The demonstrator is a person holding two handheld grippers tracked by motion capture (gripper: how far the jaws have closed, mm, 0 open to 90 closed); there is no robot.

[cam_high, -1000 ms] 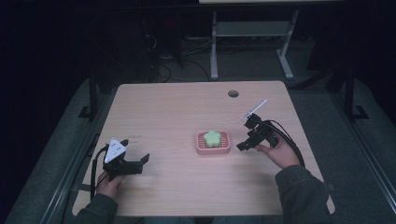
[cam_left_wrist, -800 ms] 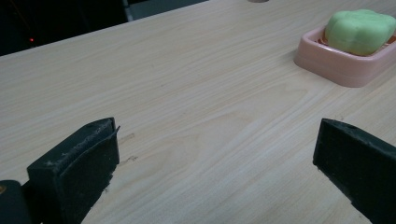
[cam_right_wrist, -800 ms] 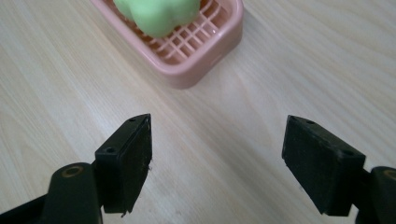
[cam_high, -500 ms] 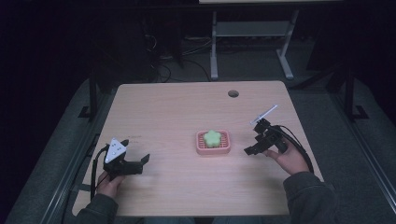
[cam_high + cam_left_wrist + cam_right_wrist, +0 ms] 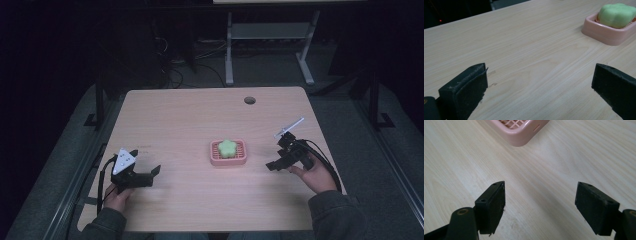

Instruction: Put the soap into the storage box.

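A pink soap dish (image 5: 228,159) sits near the middle of the wooden table (image 5: 200,115), and a green flower-shaped soap (image 5: 228,147) lies in it. My left gripper (image 5: 152,172) rests low at the table's front left, open, its jaws wide apart over bare wood. From there the soap (image 5: 616,15) and the dish (image 5: 604,33) appear far off at the upper right. My right gripper (image 5: 272,165) hovers just right of the dish, open and empty. A corner of the dish (image 5: 517,131) lies beyond its jaws.
A round cable hole (image 5: 249,100) lies near the table's far edge. A grey metal stand (image 5: 270,40) and cables are on the dark floor behind. A person's hands and sleeves come in at the front edge.
My right gripper has drawn back from the dish, moving right and toward the front edge. The left gripper has stayed put.
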